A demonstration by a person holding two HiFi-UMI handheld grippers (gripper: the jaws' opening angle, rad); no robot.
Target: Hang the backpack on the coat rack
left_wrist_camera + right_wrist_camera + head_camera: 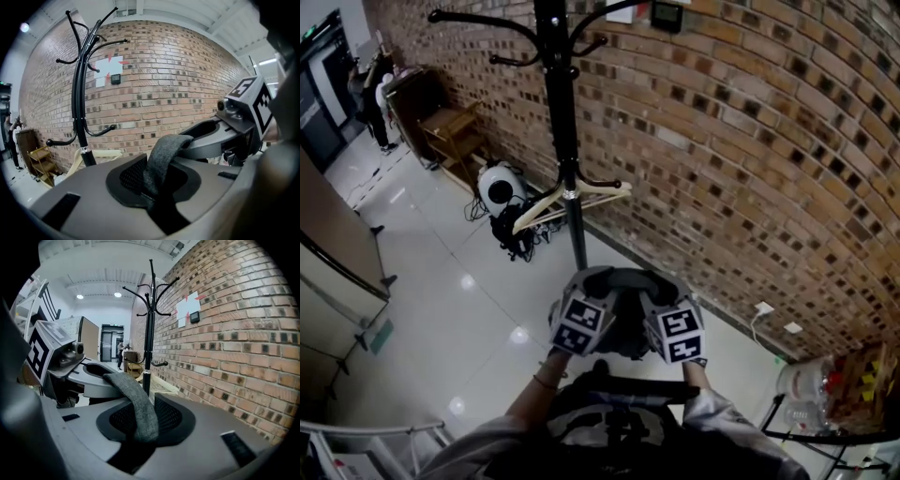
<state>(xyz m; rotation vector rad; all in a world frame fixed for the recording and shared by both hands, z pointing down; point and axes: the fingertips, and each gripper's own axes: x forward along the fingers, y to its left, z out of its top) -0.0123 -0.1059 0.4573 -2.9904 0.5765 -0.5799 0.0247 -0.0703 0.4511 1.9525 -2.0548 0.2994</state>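
Closest to us, the dark backpack [617,420] hung low in front of our body, right under our two claws. It was not on the rack yet. Its grey cloth strap [164,152] went like a little bridge from one claw to the other. Our left gripper [151,190] was pinched shut on one end of the strap. Our right gripper [139,434] was pinched shut on the other end. The two claws sat side by side, close together, with their marker cubes on top.

Just past the claws stood the tall black metal coat rack [567,141], straight up on the shiny white floor [441,309]. The backpack was near it but not touching it. A pale wooden clothes hanger [572,197] hung low on the pole. Behind the rack ran the red brick wall [750,169]. Farther along the wall we saw a round white machine [499,187] on the floor, and past that a small brown wooden shelf [450,131].
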